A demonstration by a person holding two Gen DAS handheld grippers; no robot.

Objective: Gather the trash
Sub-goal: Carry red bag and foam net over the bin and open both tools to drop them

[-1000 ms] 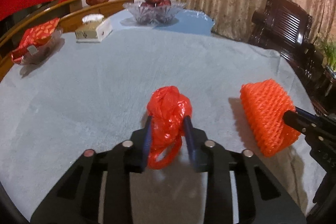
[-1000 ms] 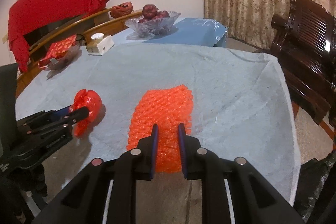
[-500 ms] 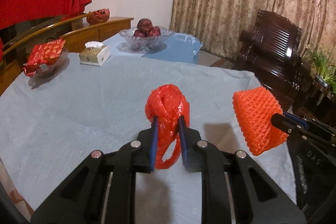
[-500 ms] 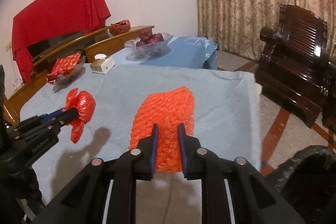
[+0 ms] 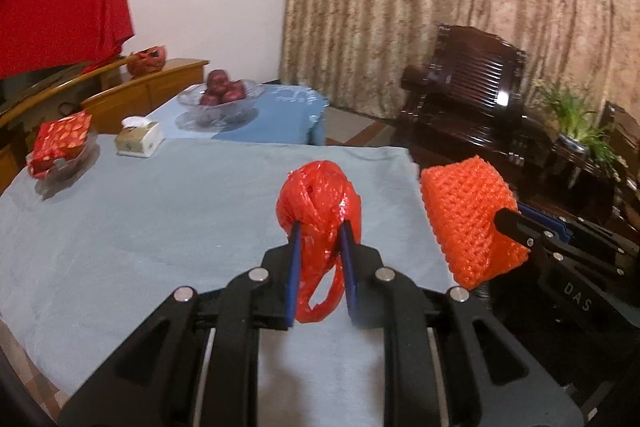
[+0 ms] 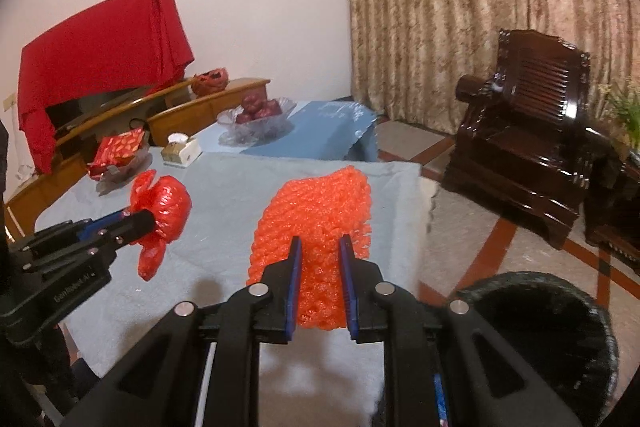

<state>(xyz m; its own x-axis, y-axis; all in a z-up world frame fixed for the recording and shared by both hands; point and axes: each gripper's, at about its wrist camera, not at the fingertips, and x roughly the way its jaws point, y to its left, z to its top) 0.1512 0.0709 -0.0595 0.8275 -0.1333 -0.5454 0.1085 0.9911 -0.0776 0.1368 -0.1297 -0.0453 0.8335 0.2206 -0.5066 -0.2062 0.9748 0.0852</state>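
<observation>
While both pieces of trash hang clear of the table [image 6: 224, 187], neither has reached the bin yet. Far left on the grey cloth sit a dish holding a red packet [image 6: 118, 149] and, just right of it, a tissue box [image 6: 181, 150]; beyond these, on a blue-covered surface, stands a glass bowl of fruit [image 6: 258, 113]. None of these looks like trash, though that is only a judgement.

Nearer, on the left, the left gripper [image 5: 319, 234] has its jaws drawn close together, pinching a crumpled red plastic bag [image 5: 318, 201], whose loop handle dangles between the fingers above the cloth. To its right, the right gripper [image 6: 319, 250] is likewise closed narrowly on an orange foam net sleeve [image 6: 316, 215], held up over the table's right edge, apart from the bag.

Nearest on the right, low on the floor beside the table, a black-lined bin [image 6: 548, 327] gapes open; I cannot tell whether anything lies inside. A dark wooden armchair [image 6: 528, 115] stands farther right, before the curtain.

So the picking-up appears done for these two items, and no other loose litter shows on the cloth. What seems left is carrying both over the bin's mouth and letting go, the sleeve being the closer.
</observation>
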